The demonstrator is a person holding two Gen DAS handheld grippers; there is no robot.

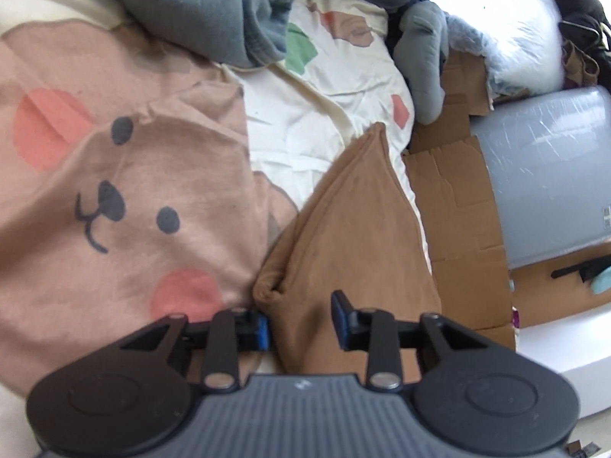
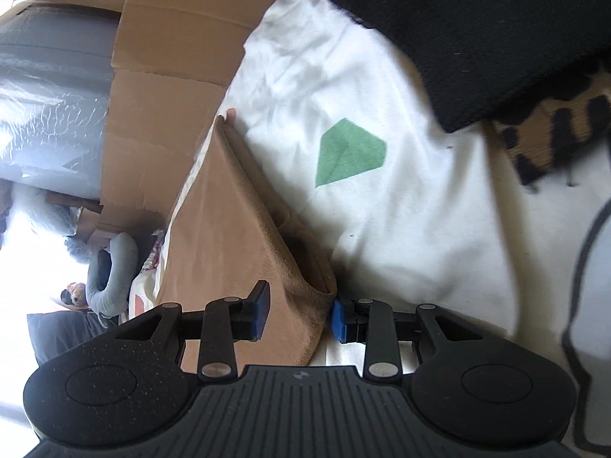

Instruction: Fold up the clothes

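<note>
Brown garment (image 1: 351, 229): folded, lying on a bed's cream bedsheet (image 1: 324, 114) printed with a bear face (image 1: 126, 198), beside flattened cardboard (image 1: 454, 210).
Left tongs (image 1: 301, 324): part-open astride one garment corner; pads not visibly pressing.
Right tongs (image 2: 299, 315): part-open astride another corner (image 2: 305, 305); right pad touches cloth, grip uncertain.
Grey clothing (image 1: 214, 7): heaped beyond.

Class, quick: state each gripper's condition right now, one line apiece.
Left gripper: open, jaws straddling the folded brown garment, no clamp visible.
Right gripper: open, jaws either side of the same brown garment, not clearly pinching.
</note>
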